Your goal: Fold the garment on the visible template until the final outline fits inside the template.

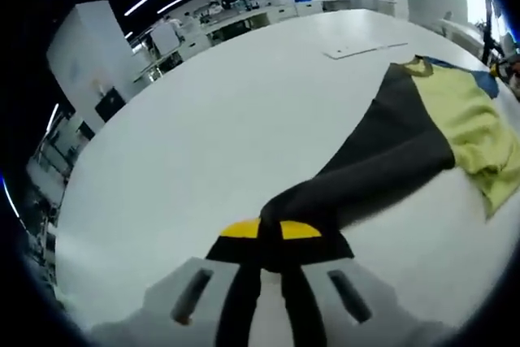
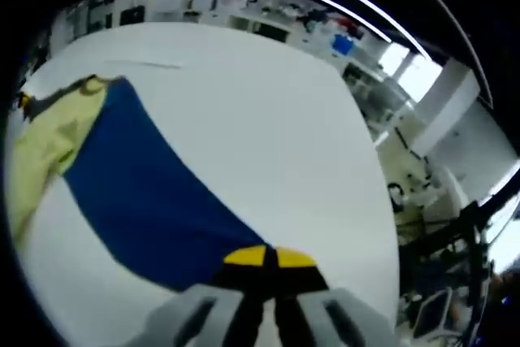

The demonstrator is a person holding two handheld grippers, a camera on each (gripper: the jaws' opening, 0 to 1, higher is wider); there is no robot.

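Left gripper view: soft garment (image 1: 406, 132), dark panel pinched taut.

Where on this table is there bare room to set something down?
Bare white table lies left of the grey sleeve in the left gripper view, and right of the blue sleeve in the right gripper view. It is crowded around the yellow garment body.

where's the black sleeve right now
In the left gripper view, the black sleeve stretches across the white table from the yellow body at right down to the left gripper, which pinches its end.
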